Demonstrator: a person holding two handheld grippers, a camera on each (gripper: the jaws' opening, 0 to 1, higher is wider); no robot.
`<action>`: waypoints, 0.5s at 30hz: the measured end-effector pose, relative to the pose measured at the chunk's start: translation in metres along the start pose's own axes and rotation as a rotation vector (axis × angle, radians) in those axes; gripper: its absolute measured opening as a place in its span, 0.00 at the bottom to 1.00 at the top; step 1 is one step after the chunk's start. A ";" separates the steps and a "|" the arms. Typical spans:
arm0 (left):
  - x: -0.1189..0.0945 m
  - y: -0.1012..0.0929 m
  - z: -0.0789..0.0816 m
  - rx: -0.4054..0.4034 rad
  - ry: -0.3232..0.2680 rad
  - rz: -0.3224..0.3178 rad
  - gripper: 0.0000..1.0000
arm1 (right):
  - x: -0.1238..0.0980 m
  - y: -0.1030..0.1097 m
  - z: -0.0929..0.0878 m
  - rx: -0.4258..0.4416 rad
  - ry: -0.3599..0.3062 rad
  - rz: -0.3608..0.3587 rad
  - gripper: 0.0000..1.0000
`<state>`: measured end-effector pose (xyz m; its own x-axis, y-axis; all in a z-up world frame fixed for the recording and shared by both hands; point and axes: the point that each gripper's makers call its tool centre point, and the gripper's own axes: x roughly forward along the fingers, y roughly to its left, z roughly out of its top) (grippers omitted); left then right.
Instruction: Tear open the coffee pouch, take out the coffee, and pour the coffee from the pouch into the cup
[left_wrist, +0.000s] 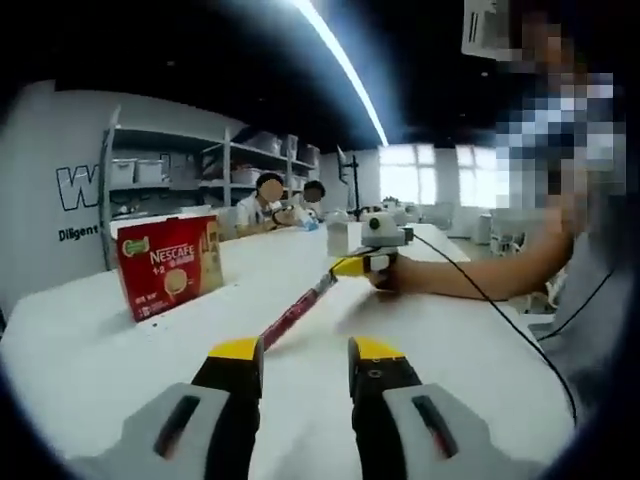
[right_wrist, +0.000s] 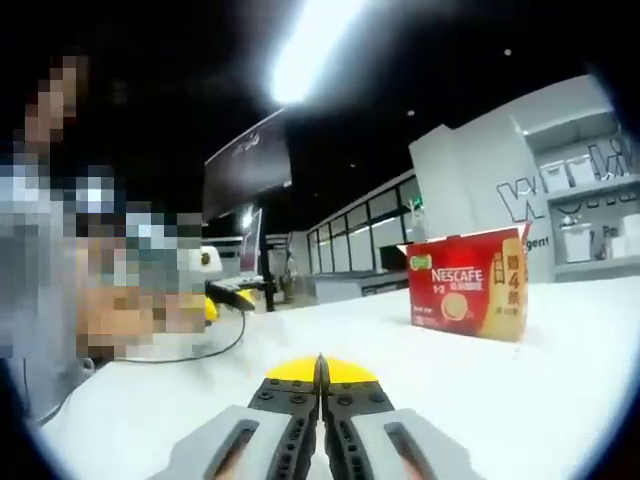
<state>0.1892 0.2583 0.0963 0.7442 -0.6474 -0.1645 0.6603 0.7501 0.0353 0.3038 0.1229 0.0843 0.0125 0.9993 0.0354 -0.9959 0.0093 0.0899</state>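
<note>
a long white counter (left_wrist: 80, 340) runs through a dim workroom with a bright ceiling strip light, grey shelving along the far wall and two seated people at the counter's far end. in the left gripper view, the left gripper (left_wrist: 305, 352) has its yellow-tipped jaws standing apart with nothing between them, and a slim red stick-shaped coffee pouch (left_wrist: 297, 312) reaches from just ahead of its left jaw out to the right gripper (left_wrist: 362, 264), which pinches the pouch's far end; whether the near end touches the left jaw or passes just beside it is hard to tell. ahead and to the left of the left gripper stands a red nescafe cardboard box (left_wrist: 170, 263) on the counter, well apart from the pouch. in the right gripper view, the right gripper (right_wrist: 320, 368) shows its jaws pressed together, though the thin pouch itself cannot be made out between them; the box (right_wrist: 468, 283) sits ahead and to its right. the pouch looks light, thin and floppy, with slick foil that could slide, so it probably wants a firm pinch close to one end, the left gripper taking the near end so the two can pull against each other at the tear. no cup is visible, and the pouch appears still sealed.
</note>
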 end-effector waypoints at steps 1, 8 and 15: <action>-0.002 -0.005 0.000 -0.003 -0.001 0.003 0.36 | -0.001 0.005 -0.001 0.002 0.004 -0.002 0.01; -0.012 -0.053 0.000 0.000 -0.021 -0.010 0.34 | -0.014 0.049 -0.002 -0.007 0.037 -0.024 0.01; -0.027 -0.085 -0.011 0.019 -0.014 -0.011 0.32 | -0.029 0.103 0.006 -0.005 0.008 -0.031 0.00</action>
<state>0.1121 0.2131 0.0869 0.7382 -0.6575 -0.1511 0.6702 0.7404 0.0525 0.2016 0.0947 0.0990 0.0422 0.9988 0.0246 -0.9955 0.0400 0.0862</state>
